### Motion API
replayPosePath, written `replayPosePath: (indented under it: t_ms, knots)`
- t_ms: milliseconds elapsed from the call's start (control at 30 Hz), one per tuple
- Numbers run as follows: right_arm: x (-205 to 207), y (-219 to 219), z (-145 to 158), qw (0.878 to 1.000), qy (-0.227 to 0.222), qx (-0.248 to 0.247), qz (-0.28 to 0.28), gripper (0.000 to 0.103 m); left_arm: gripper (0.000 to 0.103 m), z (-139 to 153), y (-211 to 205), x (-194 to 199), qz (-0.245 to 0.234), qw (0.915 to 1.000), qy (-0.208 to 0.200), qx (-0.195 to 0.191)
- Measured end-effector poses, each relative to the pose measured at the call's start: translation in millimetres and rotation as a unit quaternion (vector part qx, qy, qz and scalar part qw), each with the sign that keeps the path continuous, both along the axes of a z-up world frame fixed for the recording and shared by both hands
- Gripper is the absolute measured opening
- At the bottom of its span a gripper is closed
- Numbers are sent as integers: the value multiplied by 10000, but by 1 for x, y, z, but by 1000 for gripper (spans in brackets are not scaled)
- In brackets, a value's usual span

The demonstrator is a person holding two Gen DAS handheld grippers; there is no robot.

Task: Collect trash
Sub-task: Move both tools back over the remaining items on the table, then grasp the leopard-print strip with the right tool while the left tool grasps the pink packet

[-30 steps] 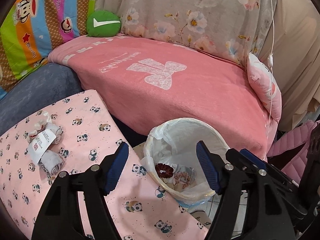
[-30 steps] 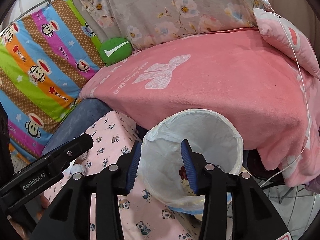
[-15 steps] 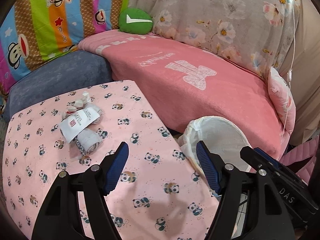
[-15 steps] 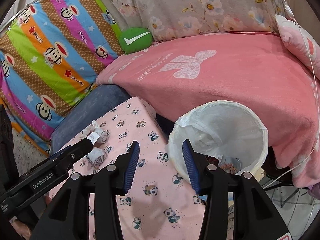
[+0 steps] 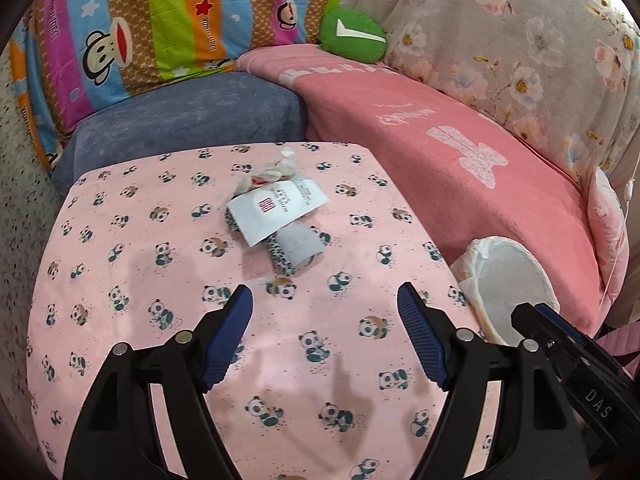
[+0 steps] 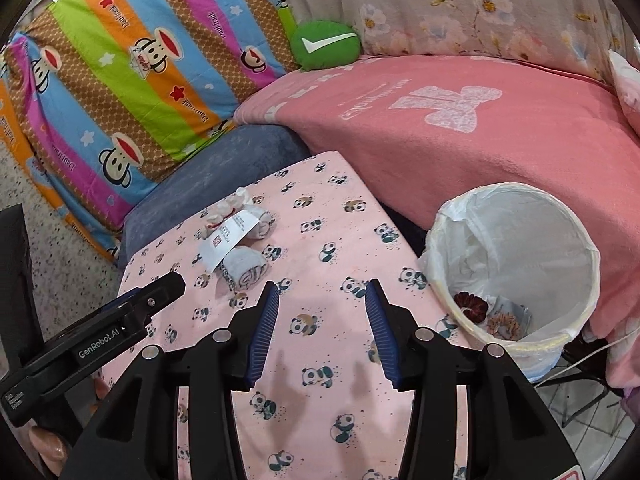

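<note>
A small heap of trash lies on the pink panda-print table [image 5: 120, 280]: a white paper tag [image 5: 276, 208] [image 6: 228, 242], rolled grey cloths [image 5: 296, 250] [image 6: 244, 268] and crumpled tissue [image 5: 276, 168] [image 6: 224, 210]. My left gripper [image 5: 325, 304] hovers just short of the heap, its jaws opening, nothing between them. My right gripper [image 6: 322, 300] is open and empty over the table, right of the heap. The white-lined trash bin [image 6: 516, 264] [image 5: 508, 280] stands off the table's right edge with a dark red scrunchie and scraps inside.
A pink blanket-covered sofa [image 5: 460, 152] runs behind and right of the table. A grey-blue cushion [image 5: 188, 120], a striped monkey-print cover [image 6: 120, 64] and a green round pillow [image 5: 352, 36] lie at the back. Speckled floor is at left.
Both grippers swung left from over the bin to over the table. The trash heap now lies ahead of the left gripper, and the bin has slid to the right in both views.
</note>
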State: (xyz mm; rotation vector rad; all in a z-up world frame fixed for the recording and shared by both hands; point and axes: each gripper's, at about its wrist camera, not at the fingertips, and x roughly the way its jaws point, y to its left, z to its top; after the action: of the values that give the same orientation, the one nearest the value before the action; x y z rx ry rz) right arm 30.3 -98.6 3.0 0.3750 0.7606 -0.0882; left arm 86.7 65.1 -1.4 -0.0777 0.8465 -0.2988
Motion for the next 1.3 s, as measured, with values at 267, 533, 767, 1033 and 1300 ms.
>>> replayPosePath:
  t_ms: [267,533,767,1033,1300]
  knots:
    - [27,48,-14,9988,185,-41,446,52,73,-22,54,13,527,9983,258,9]
    - [70,88,-35,9953,313,-92,907,52,73,-40,94,31,906,9950,431,-25]
    - [123,120,-68,9892,697,-163,1280,46,73,-53,114,53,1080,9928,527,-15]
    - [166,137,-100,9856,974,-286,1351,35,73,-64,120,74,1073,9925,593,22]
    - [176,133,-120,9820,1226,-203,1425,3,73,-71,111,82,961,9932,662,43]
